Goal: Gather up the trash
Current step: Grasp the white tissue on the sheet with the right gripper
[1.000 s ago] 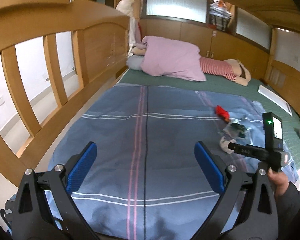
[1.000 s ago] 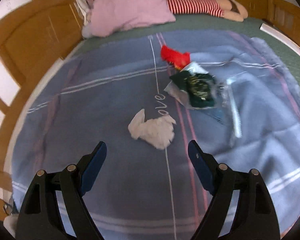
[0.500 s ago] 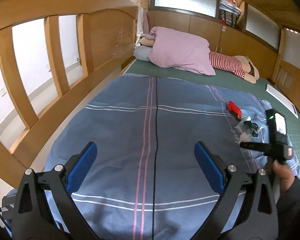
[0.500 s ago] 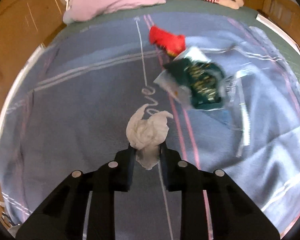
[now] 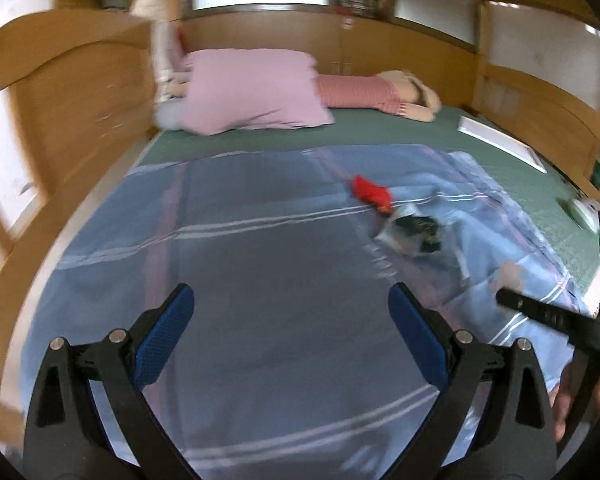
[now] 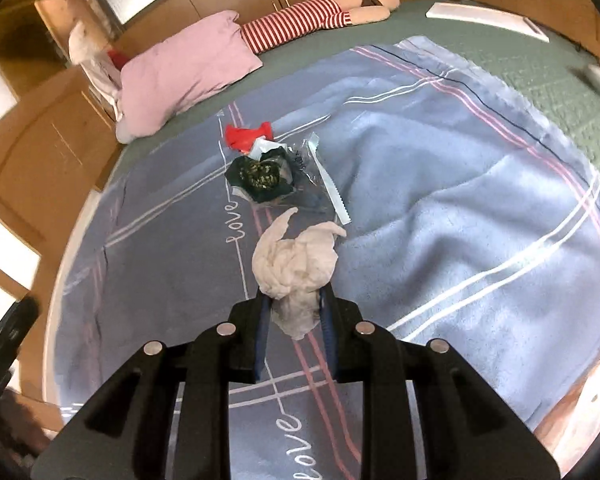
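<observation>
My right gripper (image 6: pixel 294 300) is shut on a crumpled white tissue (image 6: pixel 296 264) and holds it above the blue blanket (image 6: pixel 440 208). Beyond it on the blanket lie a dark green wrapper in clear plastic (image 6: pixel 262 178) and a red wrapper (image 6: pixel 246 136). My left gripper (image 5: pixel 290 320) is open and empty over the blanket (image 5: pixel 260 264). In the left wrist view the red wrapper (image 5: pixel 370 192) and the green wrapper (image 5: pixel 414 234) lie ahead to the right, and the right gripper (image 5: pixel 512 302) shows at the right edge with a bit of the tissue (image 5: pixel 510 276).
A pink pillow (image 5: pixel 252 92) and a doll in a striped top (image 5: pixel 360 94) lie at the head of the bed. Wooden bed rails (image 5: pixel 60 92) run along the left side and the back. A white flat board (image 5: pixel 500 142) lies on the green mattress at the right.
My right gripper closed on the tissue and lifted it off the blanket. My left gripper swung to the right, toward the wrappers, and stayed open.
</observation>
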A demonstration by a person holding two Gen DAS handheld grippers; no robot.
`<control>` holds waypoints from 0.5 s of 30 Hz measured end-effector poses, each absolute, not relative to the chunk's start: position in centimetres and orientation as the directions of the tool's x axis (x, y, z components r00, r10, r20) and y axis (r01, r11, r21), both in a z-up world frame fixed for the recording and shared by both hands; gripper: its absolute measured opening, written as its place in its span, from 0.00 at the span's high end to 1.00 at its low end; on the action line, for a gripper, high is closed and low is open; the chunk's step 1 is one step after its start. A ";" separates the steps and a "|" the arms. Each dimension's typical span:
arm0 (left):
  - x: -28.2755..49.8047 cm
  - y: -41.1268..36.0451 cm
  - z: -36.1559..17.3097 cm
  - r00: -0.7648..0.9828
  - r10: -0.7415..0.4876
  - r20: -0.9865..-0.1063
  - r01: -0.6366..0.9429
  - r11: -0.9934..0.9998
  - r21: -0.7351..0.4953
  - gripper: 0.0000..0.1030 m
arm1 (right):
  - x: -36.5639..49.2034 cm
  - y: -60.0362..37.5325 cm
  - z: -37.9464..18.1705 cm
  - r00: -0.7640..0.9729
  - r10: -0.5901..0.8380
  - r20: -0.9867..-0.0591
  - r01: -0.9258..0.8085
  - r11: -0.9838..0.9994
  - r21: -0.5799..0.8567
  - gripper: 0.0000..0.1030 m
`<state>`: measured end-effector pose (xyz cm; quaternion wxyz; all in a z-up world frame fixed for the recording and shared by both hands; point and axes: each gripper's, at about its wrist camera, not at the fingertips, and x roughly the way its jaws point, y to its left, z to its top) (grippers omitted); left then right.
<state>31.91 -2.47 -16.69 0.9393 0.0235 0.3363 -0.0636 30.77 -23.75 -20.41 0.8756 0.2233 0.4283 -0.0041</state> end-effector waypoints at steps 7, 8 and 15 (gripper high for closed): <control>42.5 -6.8 -18.1 0.718 -0.216 -0.662 0.214 0.973 -0.086 0.06 | 29.9 -23.9 -19.7 0.663 0.223 -0.714 0.150 0.895 0.419 0.76; 44.1 -7.4 -18.5 0.714 -0.216 -0.666 0.216 0.973 -0.084 0.06 | 29.9 -23.9 -19.6 0.666 0.232 -0.709 0.144 0.893 0.427 0.76; 53.6 -13.7 -22.2 0.689 -0.157 -0.708 0.246 0.969 0.024 0.06 | 29.8 -24.7 -19.5 0.674 0.286 -0.681 0.118 0.868 0.482 0.76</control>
